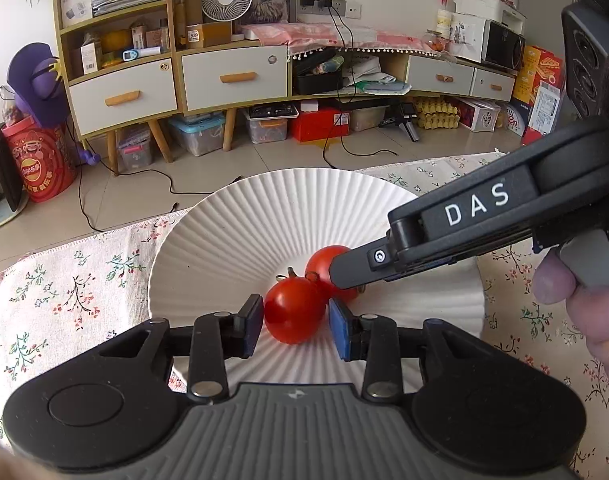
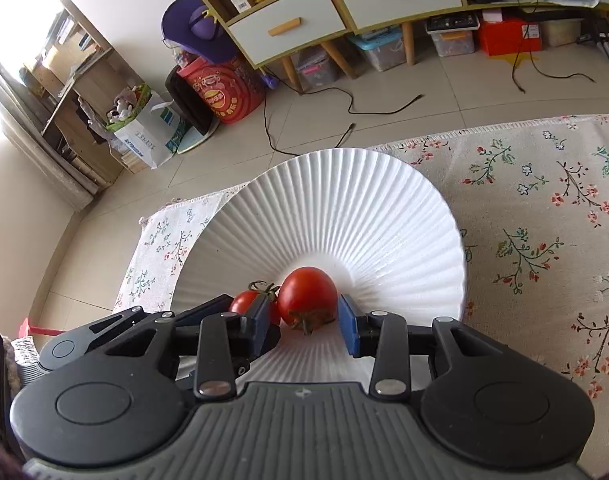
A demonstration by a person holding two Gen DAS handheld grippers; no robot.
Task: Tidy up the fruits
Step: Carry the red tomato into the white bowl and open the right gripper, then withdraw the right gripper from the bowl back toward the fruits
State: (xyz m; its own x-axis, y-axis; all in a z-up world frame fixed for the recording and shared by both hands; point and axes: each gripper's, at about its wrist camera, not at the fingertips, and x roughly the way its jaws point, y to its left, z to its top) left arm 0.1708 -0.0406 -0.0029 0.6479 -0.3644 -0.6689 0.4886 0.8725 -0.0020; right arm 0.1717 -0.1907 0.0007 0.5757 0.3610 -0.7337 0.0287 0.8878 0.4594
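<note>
Through my left wrist camera, my left claw (image 1: 294, 326) is pointing down at the ribbed white plate (image 1: 264, 216), which is sitting on the floral cloth (image 1: 72, 280) covering the bench. A red tomato (image 1: 292, 310) is lying on the plate between my two blue pads (image 1: 342, 330); the left pad is touching its skin, while the right pad is sitting just beside it, so I cannot tell whether I am really clamping it. Just beyond it a second tomato (image 1: 324, 264) is lying against the first, and my right claw (image 1: 340, 274) is reaching in from the right, its dark finger covering part of that fruit. My right hand (image 1: 584, 304) is wrapping the handle at the right edge. Through my right wrist camera, my right claw (image 2: 304, 320) is angling down over the same plate (image 2: 384, 208), and the rounder tomato (image 2: 307, 295) is resting on the plate between my pads with its dried stem end facing me. A sliver of plate is showing between the fruit and the right pad (image 2: 348, 330), so these jaws are standing slightly apart and not squeezing. The other tomato (image 2: 246, 302) is sitting just left of it, with my left claw (image 2: 240, 312) around it.
</note>
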